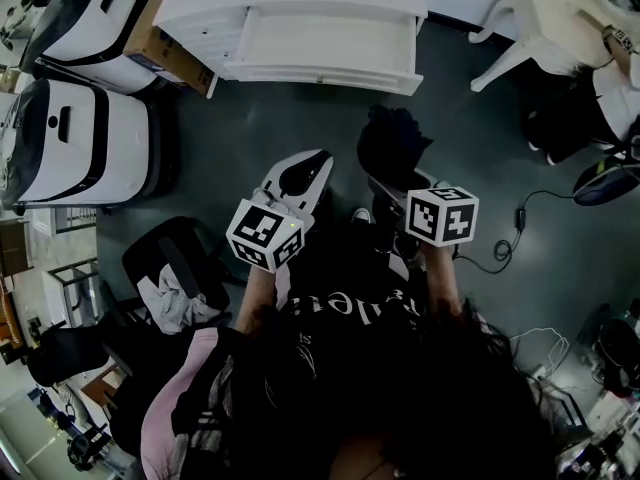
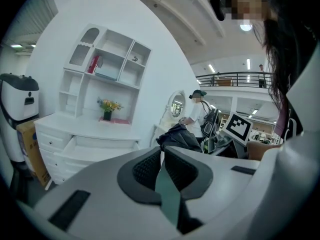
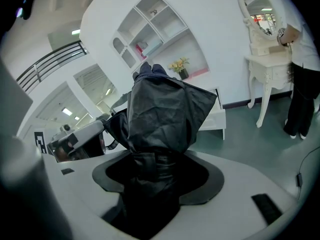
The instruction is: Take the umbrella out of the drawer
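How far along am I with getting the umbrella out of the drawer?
Done: the umbrella is out, clamped in the right gripper, clear of the open drawer. In hand: holding it. Left: perhaps closing the drawer; the left gripper is empty.

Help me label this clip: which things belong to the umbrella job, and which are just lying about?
Job: black umbrella, clamped in the right gripper; open white drawer.
Lying about: white machines, cardboard box, black chair, floor cable, white plastic chair.
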`<move>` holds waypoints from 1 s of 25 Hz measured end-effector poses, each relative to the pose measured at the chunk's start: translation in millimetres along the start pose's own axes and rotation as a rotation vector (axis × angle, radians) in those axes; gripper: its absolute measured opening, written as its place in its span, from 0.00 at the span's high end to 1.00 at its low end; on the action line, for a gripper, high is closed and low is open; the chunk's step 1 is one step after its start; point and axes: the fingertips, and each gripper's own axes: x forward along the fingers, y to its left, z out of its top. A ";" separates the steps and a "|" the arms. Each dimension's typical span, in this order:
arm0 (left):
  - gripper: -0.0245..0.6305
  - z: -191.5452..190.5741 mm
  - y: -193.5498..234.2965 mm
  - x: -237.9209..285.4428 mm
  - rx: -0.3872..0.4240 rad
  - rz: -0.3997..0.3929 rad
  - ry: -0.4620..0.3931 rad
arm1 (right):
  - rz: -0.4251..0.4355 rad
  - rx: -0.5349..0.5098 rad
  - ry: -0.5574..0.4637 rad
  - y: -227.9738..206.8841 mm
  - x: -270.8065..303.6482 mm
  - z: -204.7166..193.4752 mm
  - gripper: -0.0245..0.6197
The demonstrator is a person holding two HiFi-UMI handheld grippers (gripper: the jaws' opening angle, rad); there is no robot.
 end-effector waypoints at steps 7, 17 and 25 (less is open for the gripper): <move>0.92 -3.6 -13.4 -16.2 0.021 -0.038 0.004 | 0.002 0.012 -0.018 15.0 -4.0 -14.2 0.53; 0.92 16.5 6.8 -48.1 0.057 -0.102 -0.016 | -0.006 0.068 -0.086 54.3 9.3 -3.2 0.53; 0.92 9.9 38.3 -81.3 0.044 -0.120 -0.009 | -0.033 0.078 -0.084 86.9 32.3 -10.9 0.53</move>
